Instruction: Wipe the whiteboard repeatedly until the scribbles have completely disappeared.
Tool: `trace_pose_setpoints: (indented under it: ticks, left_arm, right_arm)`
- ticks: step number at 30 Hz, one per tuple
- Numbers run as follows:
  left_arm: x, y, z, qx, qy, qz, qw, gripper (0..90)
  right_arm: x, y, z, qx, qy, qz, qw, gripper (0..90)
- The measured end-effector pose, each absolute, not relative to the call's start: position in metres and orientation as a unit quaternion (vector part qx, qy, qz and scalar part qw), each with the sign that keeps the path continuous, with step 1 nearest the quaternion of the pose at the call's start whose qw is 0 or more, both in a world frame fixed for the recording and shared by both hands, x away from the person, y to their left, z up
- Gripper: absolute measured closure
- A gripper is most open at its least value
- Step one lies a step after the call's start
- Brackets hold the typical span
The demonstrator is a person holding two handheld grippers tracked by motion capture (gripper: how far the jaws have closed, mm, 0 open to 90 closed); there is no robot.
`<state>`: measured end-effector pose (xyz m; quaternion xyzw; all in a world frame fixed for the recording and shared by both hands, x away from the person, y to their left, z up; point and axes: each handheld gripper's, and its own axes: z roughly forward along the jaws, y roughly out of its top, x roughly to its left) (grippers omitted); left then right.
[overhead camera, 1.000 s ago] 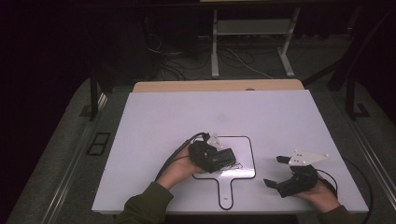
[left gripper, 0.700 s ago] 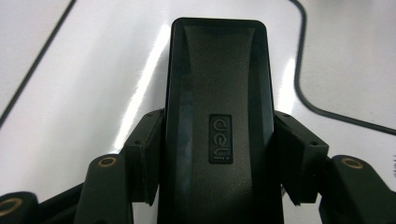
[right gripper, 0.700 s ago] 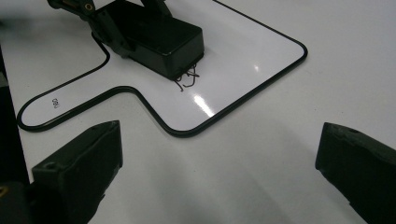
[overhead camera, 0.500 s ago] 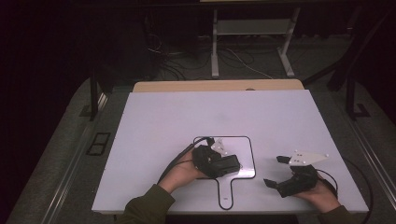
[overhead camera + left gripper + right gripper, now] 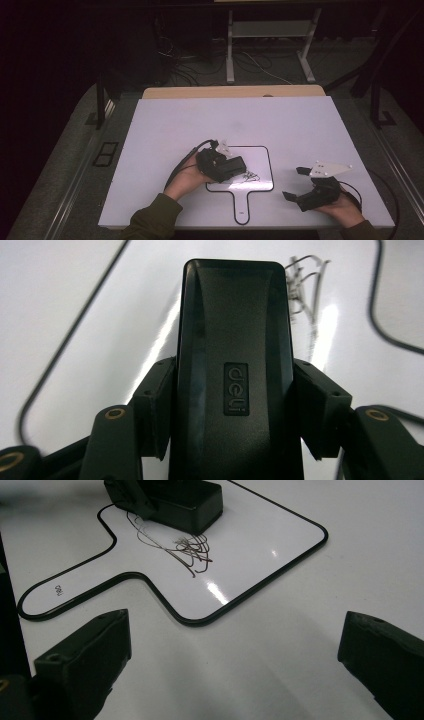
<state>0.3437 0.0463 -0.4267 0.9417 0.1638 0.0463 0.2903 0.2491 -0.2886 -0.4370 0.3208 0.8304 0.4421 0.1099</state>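
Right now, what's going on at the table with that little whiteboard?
The left tool is shut on a black eraser block and holds it on the small paddle-shaped whiteboard, right beside the dark scribbles drawn there. Some scribble remains, so the wiping is not finished. The right tool rests open on the white table, off the board's right side, holding nothing.

Black-edged white paddle-shaped board (image 5: 260, 165) lies flat on white table (image 5: 300, 125), near-centre, handle toward near edge. Black block eraser (image 5: 232, 167) on board's left part, between left gripper (image 5: 239, 166) jaws. Scribbled pen marks (image 5: 248, 176) just right of eraser. Right gripper (image 5: 295, 184) right of board, near table's near edge.
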Motion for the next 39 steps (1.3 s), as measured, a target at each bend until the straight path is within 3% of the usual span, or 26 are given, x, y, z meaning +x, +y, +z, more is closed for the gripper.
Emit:
trace_pose_setpoints:
  ticks: [9, 28, 39]
  left_arm:
    - [0.353, 0.061, -0.427, 0.937, 0.186, 0.052, 0.291, 39.1]
    - [0.321, 0.025, -0.426, 0.951, 0.114, 0.023, 0.287, 39.1]
    - [0.344, 0.056, -0.427, 0.940, 0.174, 0.037, 0.292, 39.1]
  right_arm:
    - [0.249, -0.289, -0.437, 0.320, 0.831, 0.442, 0.110, 0.0]
    - [0.249, -0.289, -0.437, 0.319, 0.831, 0.443, 0.108, 0.0]
    - [0.249, -0.289, -0.437, 0.320, 0.831, 0.442, 0.109, 0.0]
